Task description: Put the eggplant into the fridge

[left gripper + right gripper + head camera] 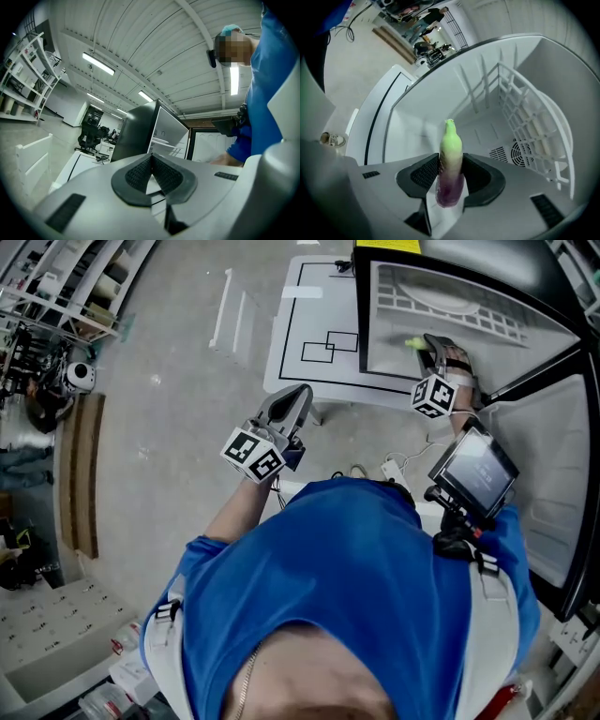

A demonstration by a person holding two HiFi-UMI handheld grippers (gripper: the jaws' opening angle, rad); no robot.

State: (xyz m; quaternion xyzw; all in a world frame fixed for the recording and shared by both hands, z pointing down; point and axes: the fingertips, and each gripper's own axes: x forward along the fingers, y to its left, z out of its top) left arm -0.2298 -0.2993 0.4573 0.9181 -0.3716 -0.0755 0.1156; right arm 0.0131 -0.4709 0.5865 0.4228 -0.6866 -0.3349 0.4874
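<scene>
In the head view, the open fridge (386,330) is seen at 1 o'clock, its white inside crossed by a wire rack (450,307). The right claw (429,349) is held inside the opening at 2 o'clock, and the eggplant (413,343) is gripped in it, its green tip pointing toward 9 o'clock. The left claw (299,397) is held over the floor at 12 o'clock, just beside the near edge of a white tabletop (319,296) marked with black lines. A blue shirt (347,568) fills the lower frame, and a small screen (475,471) is mounted at 3 o'clock. In the left gripper view, the claw is seen pressed together with nothing between its jaws; the fridge stands beyond it at 12 o'clock with its door swung open, and ceiling lights (98,63) run at 10 o'clock. In the right gripper view, the claw is clamped on the eggplant, purple end nearest the camera and green end pointing to 12 o'clock into the fridge, clear of its walls; a round vent (519,153) is seen at 3 o'clock.
</scene>
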